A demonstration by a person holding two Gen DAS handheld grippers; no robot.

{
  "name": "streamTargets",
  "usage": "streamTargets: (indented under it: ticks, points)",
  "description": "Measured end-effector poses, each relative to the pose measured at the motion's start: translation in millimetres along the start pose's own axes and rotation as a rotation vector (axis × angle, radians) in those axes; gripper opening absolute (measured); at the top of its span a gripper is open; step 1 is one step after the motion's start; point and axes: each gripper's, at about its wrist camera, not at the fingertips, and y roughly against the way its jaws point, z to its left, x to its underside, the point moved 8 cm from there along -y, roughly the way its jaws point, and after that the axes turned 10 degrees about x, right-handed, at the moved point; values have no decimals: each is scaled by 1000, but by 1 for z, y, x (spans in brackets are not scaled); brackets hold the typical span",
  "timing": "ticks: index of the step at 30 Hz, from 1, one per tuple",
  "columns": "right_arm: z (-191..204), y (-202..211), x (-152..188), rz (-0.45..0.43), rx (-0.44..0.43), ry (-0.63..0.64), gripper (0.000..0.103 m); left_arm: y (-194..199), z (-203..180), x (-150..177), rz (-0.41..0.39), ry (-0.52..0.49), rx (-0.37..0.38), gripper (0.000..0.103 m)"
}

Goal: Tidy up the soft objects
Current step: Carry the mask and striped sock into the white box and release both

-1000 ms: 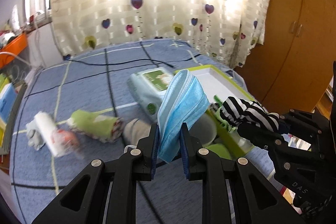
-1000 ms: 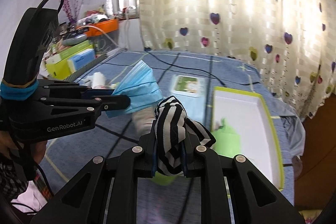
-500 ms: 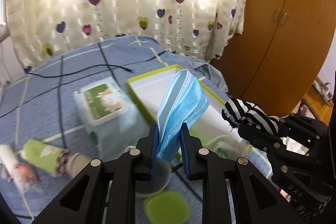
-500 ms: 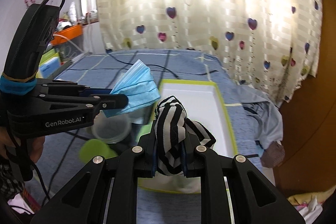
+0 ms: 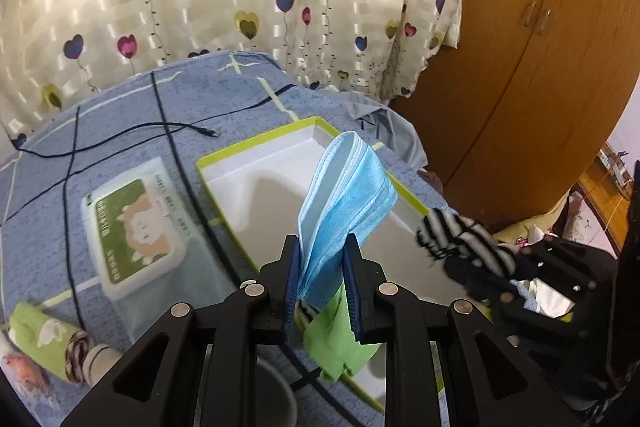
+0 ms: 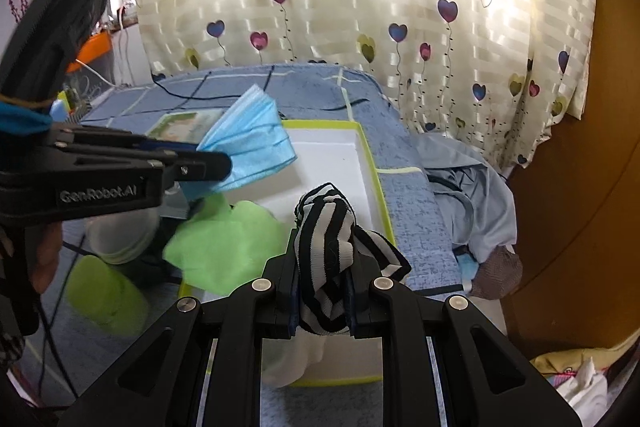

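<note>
My left gripper (image 5: 320,287) is shut on a folded blue face mask (image 5: 344,203) and holds it above the near end of a white tray with a lime rim (image 5: 260,183). It also shows in the right wrist view (image 6: 224,163) with the mask (image 6: 252,143). My right gripper (image 6: 323,291) is shut on a black-and-white striped sock (image 6: 326,231), held over the tray (image 6: 372,171); the sock shows at right in the left wrist view (image 5: 456,235). A green cloth (image 6: 228,239) lies in the tray's near end, with a white sock (image 6: 292,363) beside it.
A wet-wipes pack (image 5: 136,227) lies left of the tray on the blue bed cover (image 5: 120,115). A black cable (image 5: 160,125) crosses the cover. A rolled green sock (image 5: 44,335) lies at far left. A clear cup (image 6: 120,235) and lime lid (image 6: 104,295) sit near the tray. A wooden wardrobe (image 5: 540,67) stands right.
Both grippers have swung right with their loads, from over the scattered items to above the tray. The rolled socks have slid to the left edge of view.
</note>
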Motion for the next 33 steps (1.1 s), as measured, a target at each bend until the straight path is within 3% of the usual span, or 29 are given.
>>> streamTargets:
  ticks: [13, 19, 22, 26, 33]
  points:
    - [6, -20, 12, 53, 11, 23, 18, -30, 1, 6, 78, -1, -10, 21]
    - [5, -23, 14, 69, 13, 16, 18, -31, 3, 4, 79, 4, -9, 29]
    - [5, -23, 13, 69, 15, 10, 25, -31, 5, 5, 82, 1, -26, 30]
    - [4, -23, 12, 71, 6, -8, 47, -29, 6, 6, 79, 9, -13, 33]
    - [3, -15, 9, 53, 9, -15, 48, -18, 7, 7, 58, 18, -20, 37]
